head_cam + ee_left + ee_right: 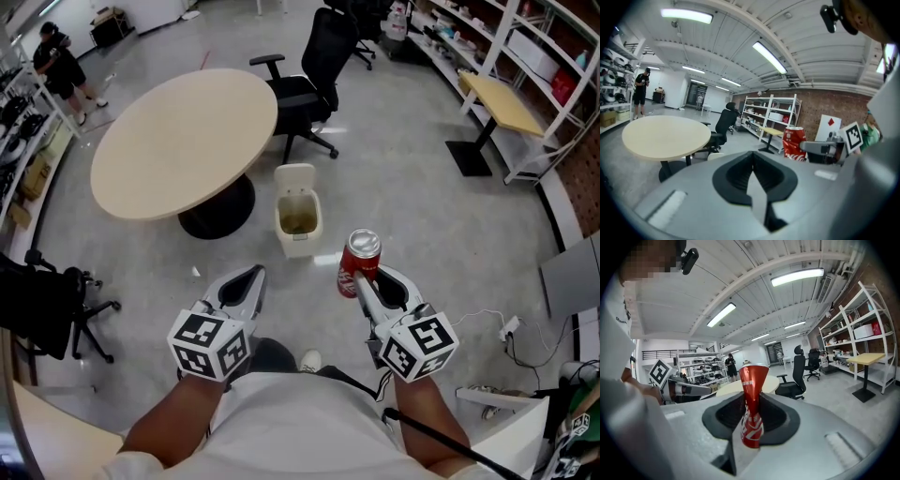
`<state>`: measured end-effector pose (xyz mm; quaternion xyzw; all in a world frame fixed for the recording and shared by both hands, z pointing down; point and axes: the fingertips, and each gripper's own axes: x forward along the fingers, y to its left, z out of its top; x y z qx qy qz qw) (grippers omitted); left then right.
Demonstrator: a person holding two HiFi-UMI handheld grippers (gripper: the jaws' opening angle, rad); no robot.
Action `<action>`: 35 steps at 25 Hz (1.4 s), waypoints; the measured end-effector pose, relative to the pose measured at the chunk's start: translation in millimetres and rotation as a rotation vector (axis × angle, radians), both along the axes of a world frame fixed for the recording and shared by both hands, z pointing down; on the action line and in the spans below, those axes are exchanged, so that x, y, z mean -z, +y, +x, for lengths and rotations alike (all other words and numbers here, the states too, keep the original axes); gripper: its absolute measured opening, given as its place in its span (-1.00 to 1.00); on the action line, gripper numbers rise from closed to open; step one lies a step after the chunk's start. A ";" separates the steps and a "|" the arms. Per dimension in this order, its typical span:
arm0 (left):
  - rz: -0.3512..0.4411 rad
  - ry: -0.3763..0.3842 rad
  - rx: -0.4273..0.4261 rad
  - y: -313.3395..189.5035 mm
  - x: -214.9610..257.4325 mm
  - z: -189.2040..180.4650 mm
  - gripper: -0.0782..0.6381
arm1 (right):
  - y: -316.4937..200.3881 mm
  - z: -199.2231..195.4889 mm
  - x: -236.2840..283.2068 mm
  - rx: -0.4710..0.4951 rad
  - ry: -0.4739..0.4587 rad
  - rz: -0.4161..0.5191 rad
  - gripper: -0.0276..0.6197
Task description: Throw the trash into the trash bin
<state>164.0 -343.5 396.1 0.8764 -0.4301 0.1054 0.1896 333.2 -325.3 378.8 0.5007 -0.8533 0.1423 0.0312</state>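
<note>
A crushed red soda can (359,262) stands upright between the jaws of my right gripper (362,281), which is shut on it. The right gripper view shows the can (752,394) pinched at its dented middle by the gripper (750,423). The white trash bin (297,225) stands on the floor ahead, lid up, beside the table's base, a little left of the can. My left gripper (254,277) hovers level beside the right, its jaws closed together with nothing between them (753,174). The left gripper view shows the can (794,143) off to its right.
A round beige table (183,141) stands behind the bin, with a black office chair (314,70) beyond. Another black chair (47,309) is at the left. A yellow desk (502,101) and shelving line the right. Cables (511,330) lie on the floor. A person (61,67) stands far left.
</note>
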 end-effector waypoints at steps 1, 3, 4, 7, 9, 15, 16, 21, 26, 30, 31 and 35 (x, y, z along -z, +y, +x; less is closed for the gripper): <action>0.000 -0.001 0.006 -1.3 0.6 -0.3 -0.76 | -1.3 0.8 -0.5 0.000 -0.005 0.000 -0.63; 0.001 -0.006 0.014 -2.8 -0.2 -0.3 -0.76 | -3.2 2.0 -2.4 0.003 -0.011 -0.001 -0.63; 0.000 -0.008 0.016 -3.4 -1.5 0.3 -0.76 | -4.0 2.4 -3.8 0.005 -0.013 -0.002 -0.63; -0.010 -0.011 0.014 -4.4 -5.4 2.8 -0.76 | -6.1 4.7 -5.9 0.006 -0.013 -0.005 -0.63; -0.011 -0.014 0.009 -5.2 -7.0 4.0 -0.76 | -8.8 7.4 -5.8 0.000 -0.016 -0.001 -0.63; -0.005 -0.017 0.010 -19.6 -5.8 6.4 -0.76 | -18.4 13.7 -6.4 -0.016 -0.022 0.002 -0.63; -0.009 -0.019 0.009 -21.7 -7.0 6.3 -0.76 | -19.2 14.0 -6.6 -0.019 -0.022 0.001 -0.63; -0.024 -0.029 -0.027 -31.5 -15.5 18.8 -0.76 | -27.0 24.2 -9.6 -0.054 -0.025 -0.013 -0.63; -0.018 -0.050 -0.074 -41.3 -22.3 29.6 -0.76 | -37.9 36.7 -18.1 -0.088 -0.008 -0.040 -0.63; -0.034 -0.050 -0.070 -56.3 -27.7 24.3 -0.76 | -51.4 36.1 -19.8 -0.093 0.004 -0.055 -0.63; -0.039 -0.049 -0.068 -60.7 -29.1 22.9 -0.76 | -55.9 34.5 -20.6 -0.090 0.007 -0.058 -0.63; -0.053 -0.052 -0.069 -80.5 -34.8 19.1 -0.76 | -79.7 24.7 -26.9 -0.073 0.013 -0.081 -0.64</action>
